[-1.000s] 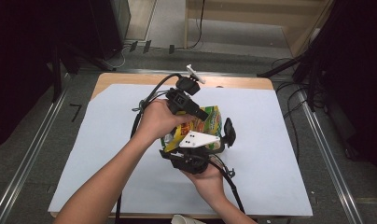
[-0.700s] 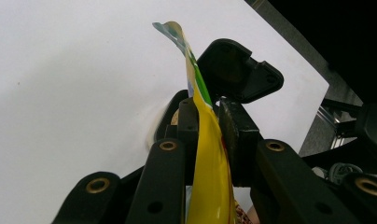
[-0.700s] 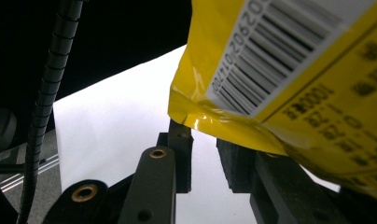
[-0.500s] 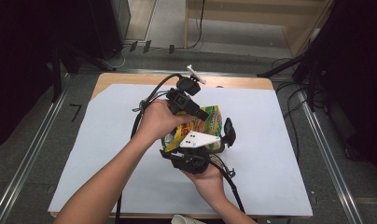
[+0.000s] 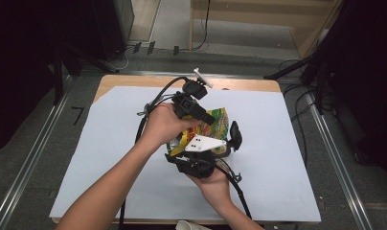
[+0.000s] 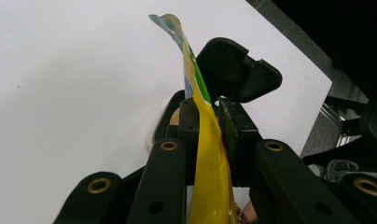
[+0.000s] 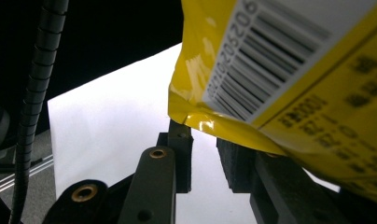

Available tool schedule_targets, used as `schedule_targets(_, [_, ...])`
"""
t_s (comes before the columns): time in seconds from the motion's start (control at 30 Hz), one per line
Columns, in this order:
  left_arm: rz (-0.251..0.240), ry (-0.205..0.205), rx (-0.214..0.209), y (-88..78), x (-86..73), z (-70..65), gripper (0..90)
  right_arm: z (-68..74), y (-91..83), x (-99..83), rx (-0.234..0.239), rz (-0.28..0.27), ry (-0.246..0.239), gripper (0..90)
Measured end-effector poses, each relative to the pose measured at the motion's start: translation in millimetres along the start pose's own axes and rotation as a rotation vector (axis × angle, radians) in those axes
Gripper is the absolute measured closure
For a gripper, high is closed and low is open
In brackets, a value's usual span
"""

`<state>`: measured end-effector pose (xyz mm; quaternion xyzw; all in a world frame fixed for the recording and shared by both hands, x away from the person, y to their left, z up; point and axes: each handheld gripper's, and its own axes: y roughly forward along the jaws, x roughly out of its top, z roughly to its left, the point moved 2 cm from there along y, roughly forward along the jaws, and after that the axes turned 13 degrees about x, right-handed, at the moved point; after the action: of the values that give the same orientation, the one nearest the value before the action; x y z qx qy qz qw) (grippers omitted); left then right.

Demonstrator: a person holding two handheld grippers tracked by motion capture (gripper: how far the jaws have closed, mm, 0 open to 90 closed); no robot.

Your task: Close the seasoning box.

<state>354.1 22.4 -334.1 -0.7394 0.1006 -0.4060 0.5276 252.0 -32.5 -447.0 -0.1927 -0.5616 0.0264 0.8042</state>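
Both claws are closed: the left gripper (image 6: 206,116) pinches a yellow bag (image 6: 210,158); "206" is printed by its barcode (image 7: 266,70).

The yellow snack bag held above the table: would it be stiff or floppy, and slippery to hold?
Probably floppy: the yellow snack bag bends where the left tool pinches its thin edge. Likely slippery, since the film looks glossy. It seems light: two edge pinches, with the right tool, hold it above the table.

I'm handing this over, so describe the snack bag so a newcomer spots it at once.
On the white sheet covering the table, look mid-sheet between both hands. The snack bag sits there, pinched by the left gripper. It is the sole yellow-green item, with a barcode.
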Motion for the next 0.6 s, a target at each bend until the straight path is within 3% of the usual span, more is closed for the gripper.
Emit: schedule_targets(0.6, [-0.020,-0.003,0.014,-6.1,-6.4,0.3,79.9,3.8,2.0,1.0,0.001,0.005,-0.026,76.9])
